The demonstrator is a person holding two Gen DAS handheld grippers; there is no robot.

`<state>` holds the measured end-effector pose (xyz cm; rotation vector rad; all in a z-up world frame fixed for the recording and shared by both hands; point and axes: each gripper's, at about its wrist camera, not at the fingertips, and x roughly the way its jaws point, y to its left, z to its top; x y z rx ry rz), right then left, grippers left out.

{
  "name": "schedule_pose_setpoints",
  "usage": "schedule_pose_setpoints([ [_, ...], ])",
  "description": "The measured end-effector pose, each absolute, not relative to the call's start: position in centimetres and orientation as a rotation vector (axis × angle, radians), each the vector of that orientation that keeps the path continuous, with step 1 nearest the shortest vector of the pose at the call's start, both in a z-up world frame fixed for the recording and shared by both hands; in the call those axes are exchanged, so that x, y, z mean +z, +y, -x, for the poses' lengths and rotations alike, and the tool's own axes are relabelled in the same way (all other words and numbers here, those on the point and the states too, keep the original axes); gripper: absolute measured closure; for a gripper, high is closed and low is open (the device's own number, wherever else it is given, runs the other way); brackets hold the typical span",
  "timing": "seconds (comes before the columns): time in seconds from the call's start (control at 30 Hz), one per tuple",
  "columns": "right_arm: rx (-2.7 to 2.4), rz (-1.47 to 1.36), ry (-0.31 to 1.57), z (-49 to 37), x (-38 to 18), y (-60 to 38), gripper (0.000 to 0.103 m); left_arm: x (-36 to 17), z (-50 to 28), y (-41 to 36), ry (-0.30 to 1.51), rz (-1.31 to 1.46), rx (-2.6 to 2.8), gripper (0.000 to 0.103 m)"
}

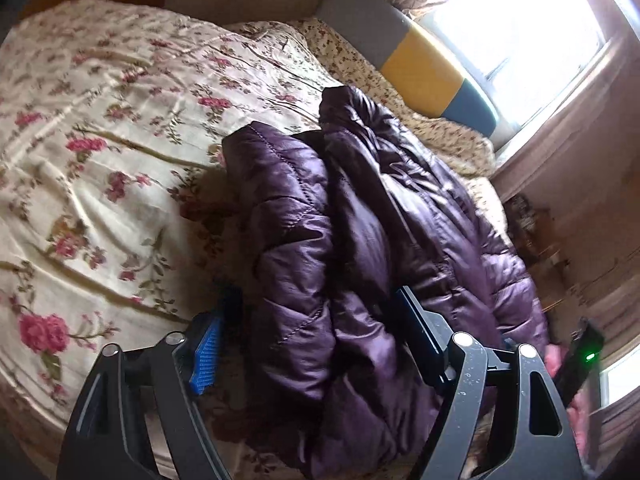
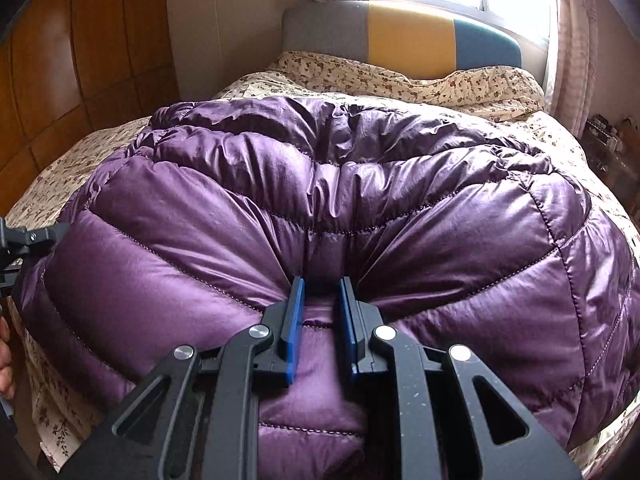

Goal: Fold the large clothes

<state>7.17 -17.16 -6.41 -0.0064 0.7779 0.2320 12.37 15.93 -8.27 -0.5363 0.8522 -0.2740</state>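
Right wrist view: your right claw pinches a fold of the purple quilted jacket, which lies bunched on the floral bedspread below the grey, yellow and blue headboard. Left wrist view: your left claw stands spread, its blue pad clear of the cloth, the jacket lying between its fingers across the bed.
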Motion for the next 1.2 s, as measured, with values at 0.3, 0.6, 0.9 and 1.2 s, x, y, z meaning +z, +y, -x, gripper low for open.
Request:
schedule_pose_setpoints([
  [0.3, 0.244, 0.003, 0.776, -7.2, -6.4, -17.3, 0.087, -8.9, -12.5, 16.1, 0.839, 0.658, -0.369, 0.058],
  [0.6, 0.253, 0.011, 0.784, -7.2, -6.4, -17.3, 0.087, -7.1, -13.3, 15.1, 0.824, 0.627, -0.454, 0.075],
  [0.9, 0.255, 0.005, 0.789, -7.5, -6.5, -17.6, 0.087, -3.1, -12.5, 13.2, 0.741, 0.62, -0.554, 0.085],
  [1.2, 0.263, 0.012, 0.798, -7.9, -6.2, -17.7, 0.087, 1.0, -12.5, 9.7, 0.695, 0.558, -0.641, 0.085],
])
